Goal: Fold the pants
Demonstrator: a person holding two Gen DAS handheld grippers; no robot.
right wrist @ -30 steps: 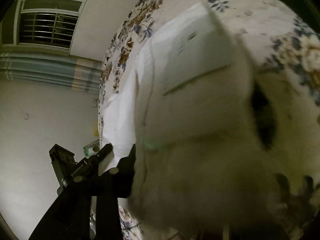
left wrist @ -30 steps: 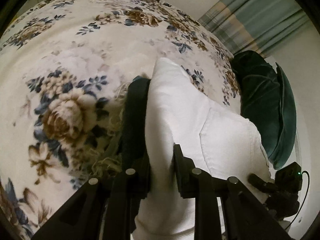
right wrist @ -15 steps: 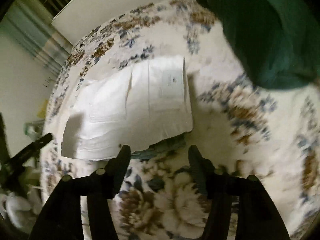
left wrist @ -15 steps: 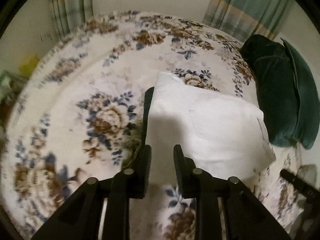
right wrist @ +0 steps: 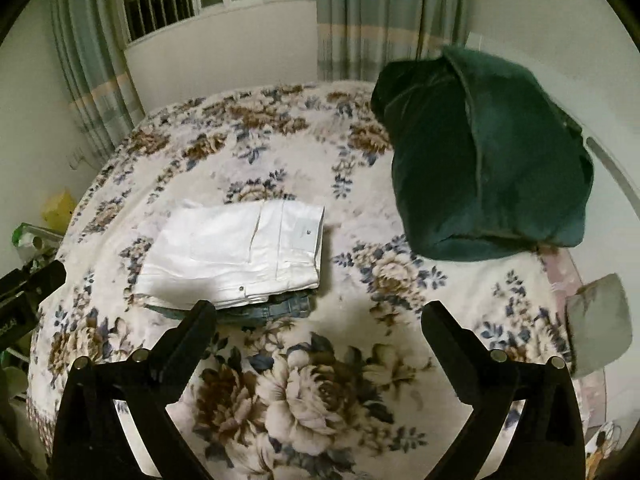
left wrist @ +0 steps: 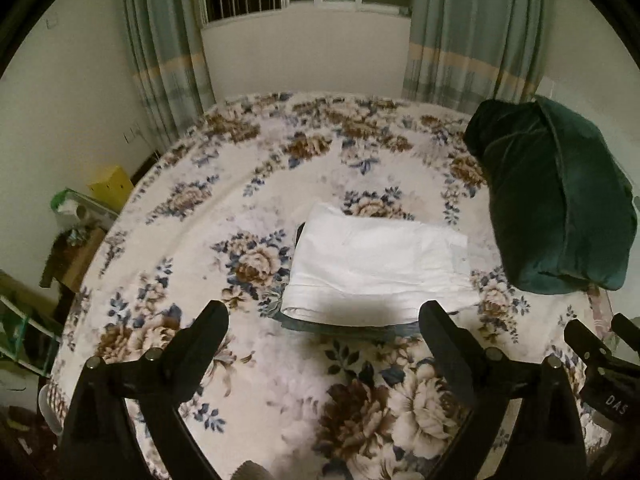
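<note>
White pants [left wrist: 376, 268] lie folded into a flat rectangle on the floral bedspread [left wrist: 248, 208], on top of folded blue denim [left wrist: 344, 330] that shows at the near edge. They also show in the right wrist view [right wrist: 236, 256] with the denim [right wrist: 272, 310] under them. My left gripper [left wrist: 324, 316] is open and empty, held above the bed just in front of the stack. My right gripper [right wrist: 318, 312] is open and empty, in front of and to the right of the stack.
A dark green cushion [left wrist: 552, 204] sits on the bed to the right of the pants, also in the right wrist view [right wrist: 484, 160]. Curtains [left wrist: 168, 40] and a window are behind. A yellow box [left wrist: 112, 186] and clutter stand left of the bed.
Both grippers let go of the white pants, opened wide and pulled back and up from the stack. The pants now lie flat on the bed.
</note>
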